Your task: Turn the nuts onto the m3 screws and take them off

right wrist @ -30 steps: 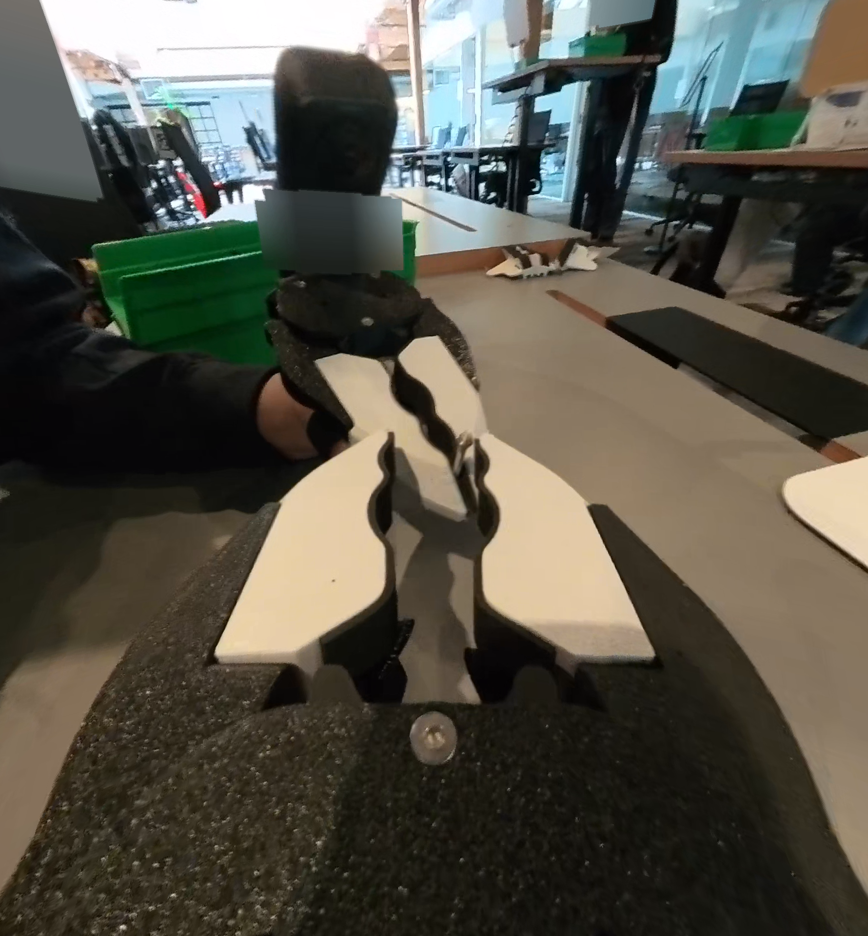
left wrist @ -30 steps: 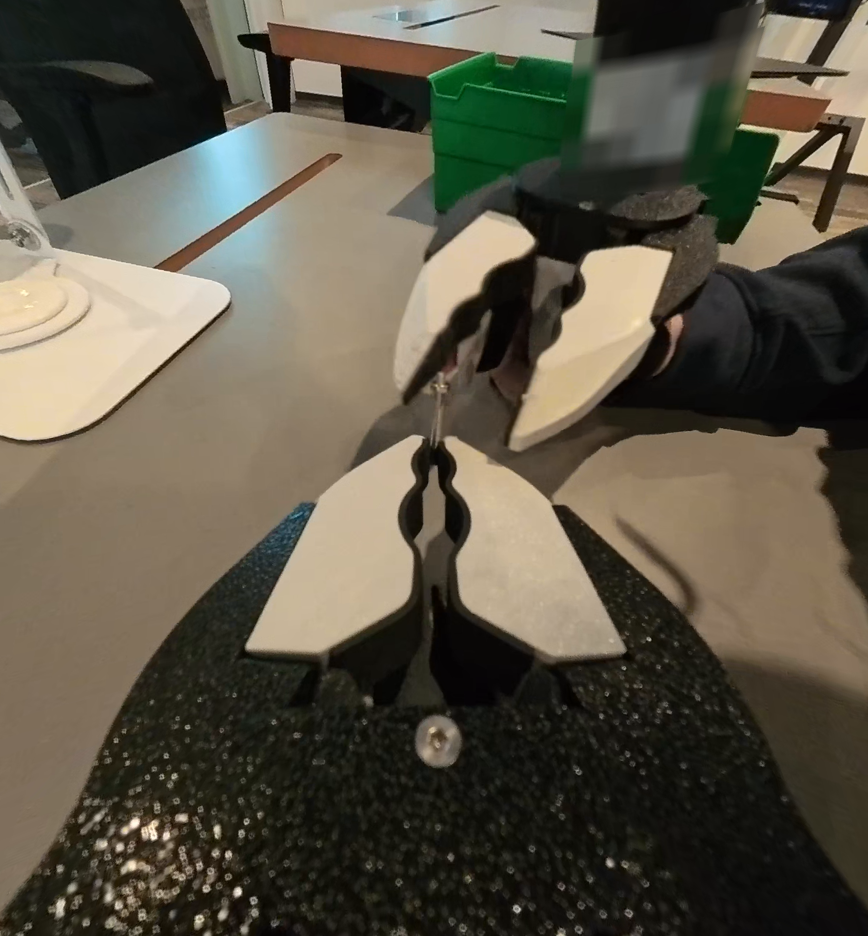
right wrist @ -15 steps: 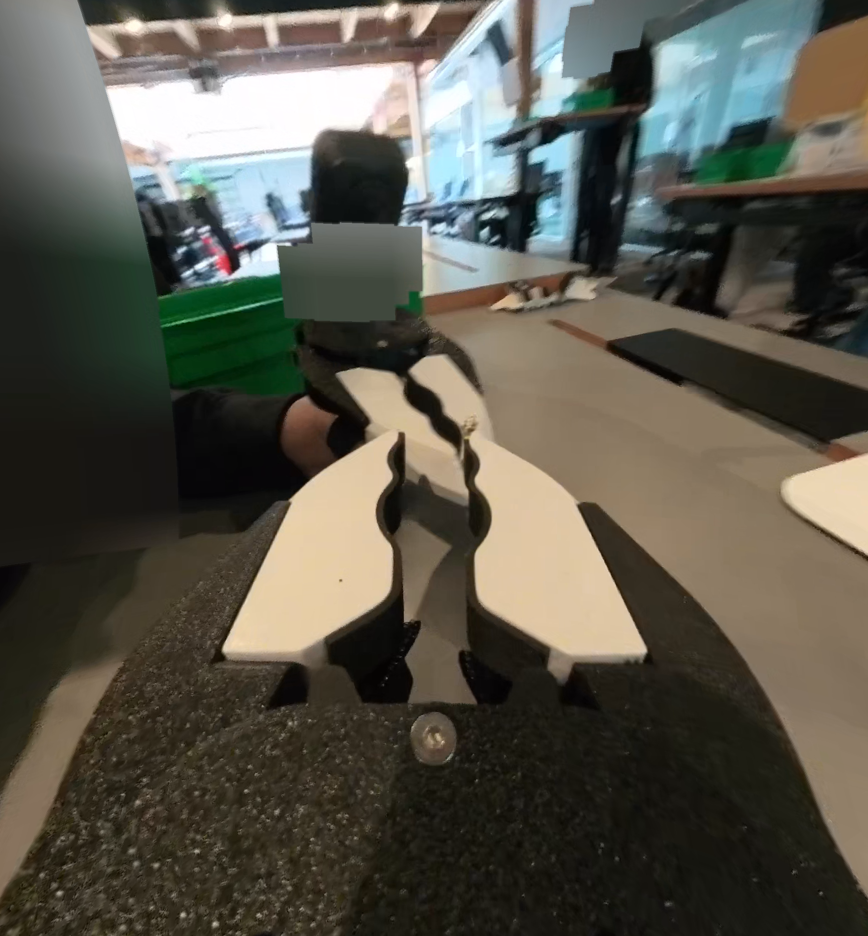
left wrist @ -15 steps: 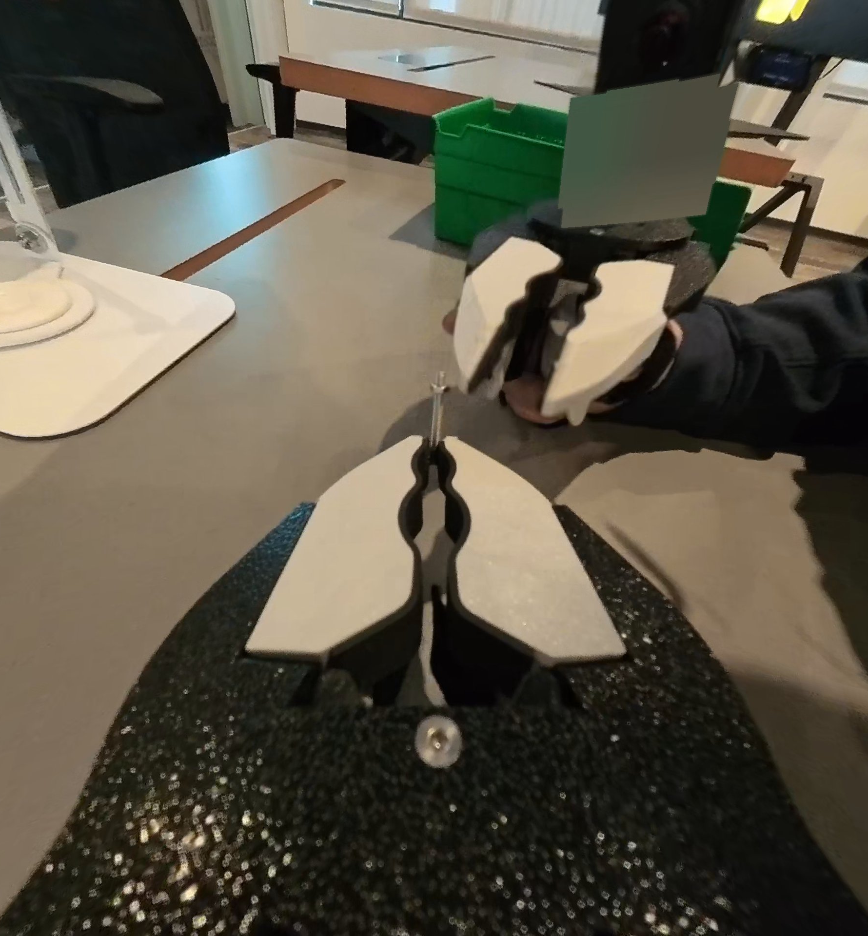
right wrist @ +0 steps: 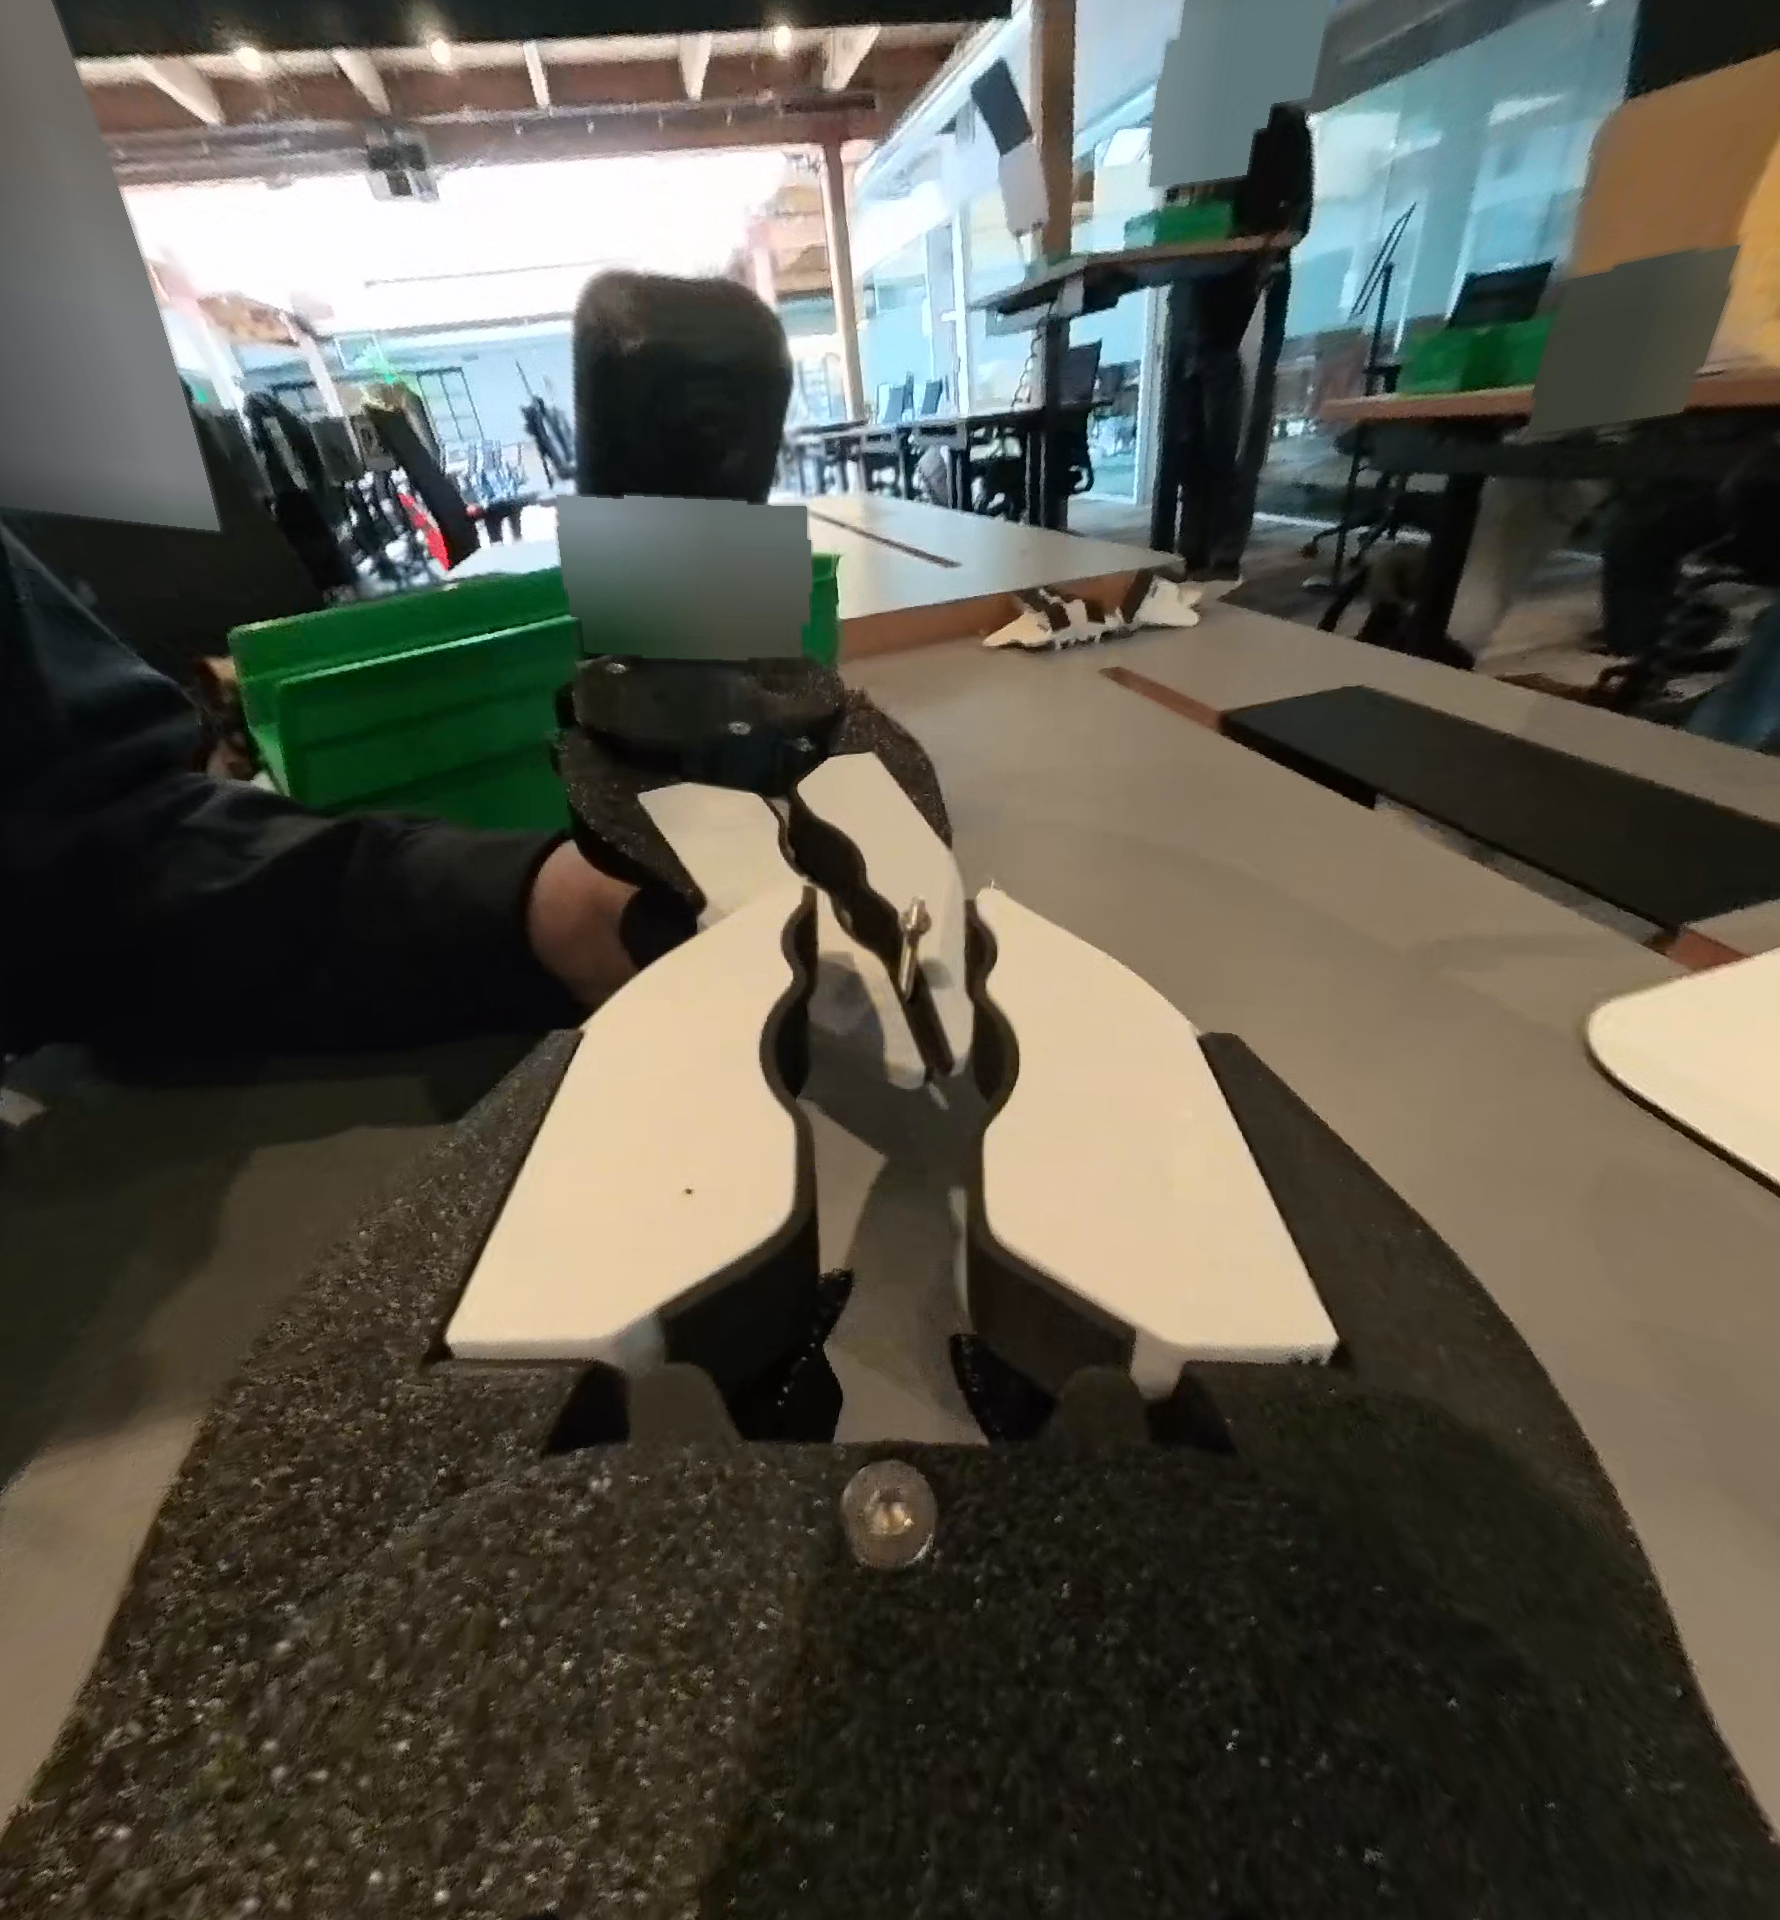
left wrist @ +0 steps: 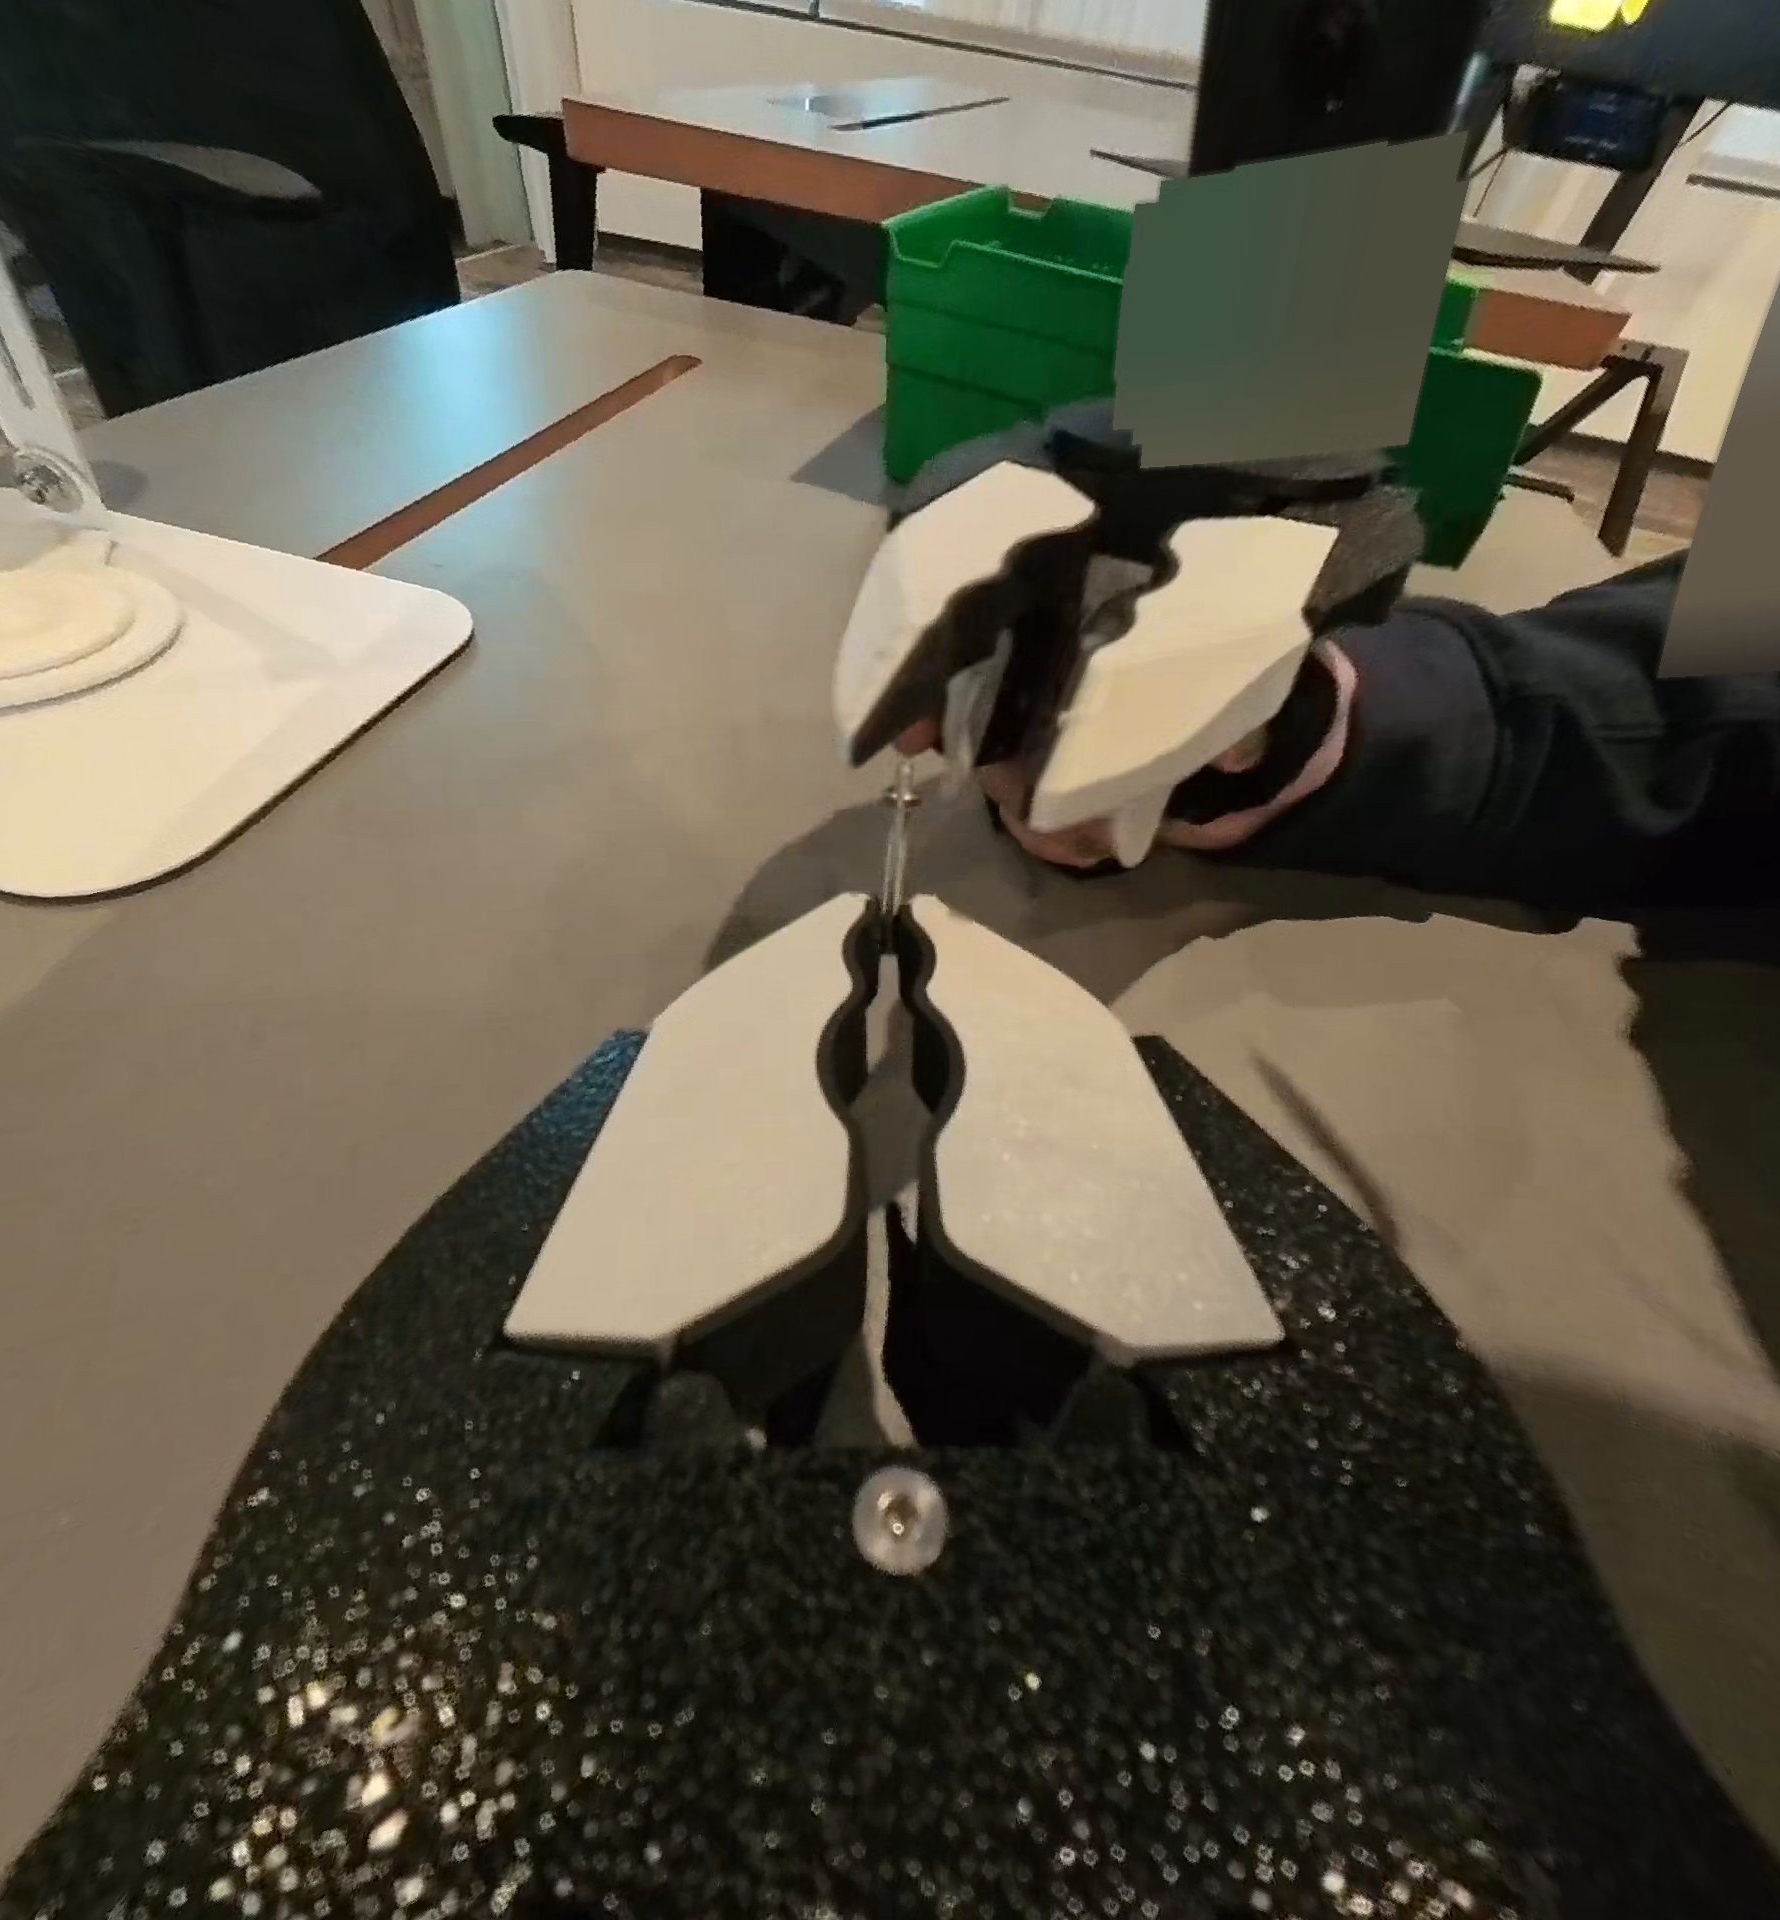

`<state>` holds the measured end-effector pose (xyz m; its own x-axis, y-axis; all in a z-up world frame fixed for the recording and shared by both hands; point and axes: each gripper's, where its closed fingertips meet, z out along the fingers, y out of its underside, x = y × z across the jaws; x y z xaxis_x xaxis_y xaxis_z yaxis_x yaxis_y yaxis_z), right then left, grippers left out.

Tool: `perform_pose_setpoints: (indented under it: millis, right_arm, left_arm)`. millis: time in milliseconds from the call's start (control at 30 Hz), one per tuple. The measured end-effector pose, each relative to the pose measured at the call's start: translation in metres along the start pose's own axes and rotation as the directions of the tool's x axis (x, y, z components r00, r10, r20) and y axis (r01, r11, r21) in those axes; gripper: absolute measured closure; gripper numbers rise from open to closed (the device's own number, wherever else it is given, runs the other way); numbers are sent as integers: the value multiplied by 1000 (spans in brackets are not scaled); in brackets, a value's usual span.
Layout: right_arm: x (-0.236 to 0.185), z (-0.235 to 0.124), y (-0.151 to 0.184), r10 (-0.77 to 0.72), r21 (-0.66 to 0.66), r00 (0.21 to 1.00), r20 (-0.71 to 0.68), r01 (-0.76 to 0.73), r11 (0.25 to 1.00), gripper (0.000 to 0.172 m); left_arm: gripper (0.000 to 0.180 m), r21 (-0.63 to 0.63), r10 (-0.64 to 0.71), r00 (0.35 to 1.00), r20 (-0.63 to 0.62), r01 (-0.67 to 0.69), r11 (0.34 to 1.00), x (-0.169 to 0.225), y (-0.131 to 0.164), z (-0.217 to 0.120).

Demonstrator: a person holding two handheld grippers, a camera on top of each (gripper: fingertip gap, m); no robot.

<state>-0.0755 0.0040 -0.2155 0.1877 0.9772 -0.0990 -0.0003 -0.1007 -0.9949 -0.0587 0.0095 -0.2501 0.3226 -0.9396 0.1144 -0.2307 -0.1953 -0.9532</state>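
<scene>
In the left wrist view my left gripper (left wrist: 891, 902) is shut on the lower end of a thin silver screw (left wrist: 898, 847), which stands upright from its fingertips. A small nut (left wrist: 908, 798) sits near the screw's top. My right gripper (left wrist: 959, 784) faces it from beyond with its fingers apart, and one dark pad (left wrist: 881, 732) is close to the screw's tip. In the right wrist view my right gripper (right wrist: 898, 899) is open. The screw (right wrist: 908, 956) and nut (right wrist: 918, 916) stand between its fingertips, held by the left gripper (right wrist: 927, 1060). Neither right pad presses on them.
All of this is above a grey table (left wrist: 450, 935). A white board with a clear stand (left wrist: 190, 665) lies at the left, and its corner shows in the right wrist view (right wrist: 1748, 1081). Green bins (left wrist: 1000, 343) stand behind. A black mat (right wrist: 1540, 800) lies farther off. A dark sleeve (left wrist: 1551, 748) holds the right gripper. The grippers are tip to tip, or close to it.
The right gripper drew back from the screw and narrowed, then came back to the screw's top with its fingers wider apart. The left gripper stayed shut on the screw.
</scene>
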Motion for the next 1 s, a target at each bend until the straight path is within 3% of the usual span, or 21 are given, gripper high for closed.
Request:
perform_pose_setpoints:
  millis: [133, 200, 267, 400, 500, 533, 600, 700, 833, 900, 1000]
  right_arm:
    - [-8, 3, 6, -12, -45, 999, 35, 13, 999, 148]
    - [-15, -8, 2, -11, -10, 997, 73, 12, 1000, 160]
    - [-6, -11, -3, -22, 34, 1000, -4, 22, 999, 156]
    - [1, 3, 2, -35, -20, 999, -14, 34, 999, 146]
    - [-6, 0, 5, -28, -35, 999, 21, 28, 999, 153]
    - [-11, -5, 3, -24, -19, 998, 53, 25, 1000, 165]
    - [-4, -11, -4, -24, 37, 1000, -10, 24, 999, 158]
    - [3, -4, -1, -31, 7, 999, -38, 31, 999, 151]
    - [-3, 2, 3, -55, -25, 998, -2, 55, 998, 152]
    - [-12, -7, 1, -44, -2, 998, 49, 44, 999, 166]
    - [2, -8, -4, -43, 30, 998, -45, 45, 999, 155]
  left_arm:
    - [178, 16, -8, 1000, -8, 8, 1000, 0, -2, -1]
    - [178, 25, -15, 1000, -5, 15, 1000, -1, -3, -2]
    - [178, 19, -16, 1000, -7, 16, 1000, -1, -2, -2]
    - [178, -1, 4, 1000, 0, -4, 1000, 0, 0, 0]
    - [178, 15, -5, 1000, -5, 5, 1000, 0, -2, -1]
    - [178, 22, -11, 1000, -1, 11, 1000, -1, -3, -2]
    - [178, 23, -25, 1000, -9, 25, 999, -1, -3, -2]
    - [178, 4, -4, 1000, -2, 4, 1000, 0, -1, 0]
    - [178, 7, -5, 1000, -4, 5, 1000, 0, -1, 0]
    - [178, 22, -16, 1000, -3, 16, 1000, -1, -3, -2]
    - [178, 21, -22, 1000, -9, 22, 1000, -1, -3, -1]
